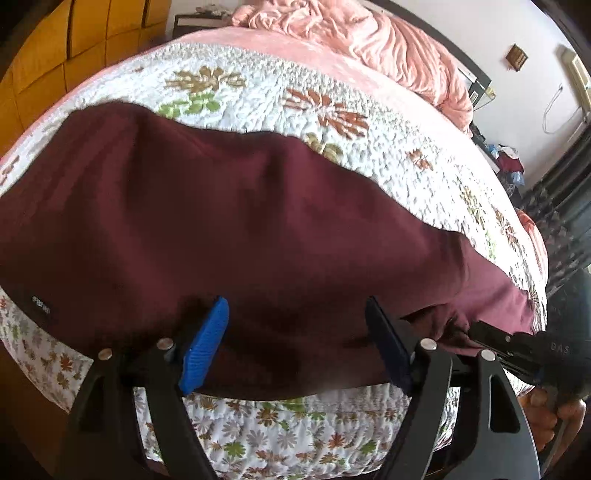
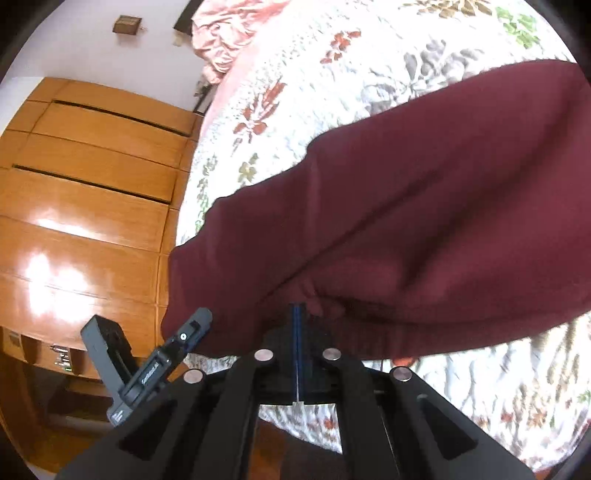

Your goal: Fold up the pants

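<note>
While spread across the quilted bed, item: pants [image 1: 229,221] (maroon).
Bed [image 1: 388,162]: floral quilt; pink blanket [image 1: 354,33] bunched at far end.
Left gripper [image 1: 295,339]: fingers wide apart, over near pants edge, gripping nothing.
Right gripper [image 2: 297,314]: fingers closed flat together at gathered waistband; fabric pinched, cannot tell.

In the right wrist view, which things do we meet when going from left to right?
Wooden wardrobe → left gripper → right gripper, shut at the hem of the maroon pants, which spread right over the floral bedspread.
</note>
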{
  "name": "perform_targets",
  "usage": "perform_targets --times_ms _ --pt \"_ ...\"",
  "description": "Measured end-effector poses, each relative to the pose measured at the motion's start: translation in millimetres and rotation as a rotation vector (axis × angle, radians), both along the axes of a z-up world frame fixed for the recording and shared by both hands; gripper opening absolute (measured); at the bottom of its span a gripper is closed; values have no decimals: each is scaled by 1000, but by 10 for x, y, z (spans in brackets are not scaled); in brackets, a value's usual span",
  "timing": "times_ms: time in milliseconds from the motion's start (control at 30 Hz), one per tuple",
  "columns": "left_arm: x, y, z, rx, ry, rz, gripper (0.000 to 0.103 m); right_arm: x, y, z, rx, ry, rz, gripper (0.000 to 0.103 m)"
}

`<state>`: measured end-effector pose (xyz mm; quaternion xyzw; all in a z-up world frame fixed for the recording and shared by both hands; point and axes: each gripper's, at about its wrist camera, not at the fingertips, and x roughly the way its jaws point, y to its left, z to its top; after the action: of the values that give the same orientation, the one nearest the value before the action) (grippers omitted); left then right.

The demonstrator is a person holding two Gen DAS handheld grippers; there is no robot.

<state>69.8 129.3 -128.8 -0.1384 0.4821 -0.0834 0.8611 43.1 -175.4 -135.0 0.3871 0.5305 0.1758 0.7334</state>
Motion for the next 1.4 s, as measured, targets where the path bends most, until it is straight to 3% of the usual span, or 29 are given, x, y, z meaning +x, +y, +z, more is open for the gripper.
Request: perform_targets --times_ms 67,133,167,267,433,533,600,633,767,833,967,1067,1133,1200,1300,1400 --pt "-23 -38 44 8 -18 -11 81 9 8 -43 30 37 8 2" --pt "-20 -77 48 20 -15 -17 81 35 40 -113 35 70 4 18" --pt "-22 -96 45 23 -12 -22 81 40 62 -159 40 95 0 39" --pt "-44 -124 47 30 -11 -33 81 60 121 -290 58 151 -28 46" --pt "-96 -99 45 46 -10 -36 83 0 -82 -374 34 180 -221 46" --pt "-81 -67 12 49 -2 -32 84 96 -111 -417 33 177 -241 45" --pt "-64 -59 -12 48 5 -28 84 92 -96 -367 1 147 -233 20" --pt "-55 -61 -18 47 6 -27 84 74 -105 -344 -9 132 -225 13" --pt "-51 -113 14 51 -4 -42 84 -117 -146 -235 28 104 -198 8" --pt "-59 -172 70 56 -23 -51 84 -228 -247 -196 47 91 -183 8" --pt "33 -436 61 87 -32 -89 87 -93 -165 -378 -40 136 -102 10" --pt "142 -772 -165 188 21 -162 87 1 -173 -543 -9 118 -76 10" --pt "160 -943 -337 296 22 -192 90 -17 -236 -481 10 97 -52 18" --pt "130 -1017 -326 340 -6 -200 91 -89 -378 -391 6 86 -55 32" --pt "107 -1063 -189 257 5 -186 91 -337 -839 -161 -32 42 -111 34" --pt "21 -1333 1 208 -51 -238 91 -670 -1481 7 -107 18 -234 37"
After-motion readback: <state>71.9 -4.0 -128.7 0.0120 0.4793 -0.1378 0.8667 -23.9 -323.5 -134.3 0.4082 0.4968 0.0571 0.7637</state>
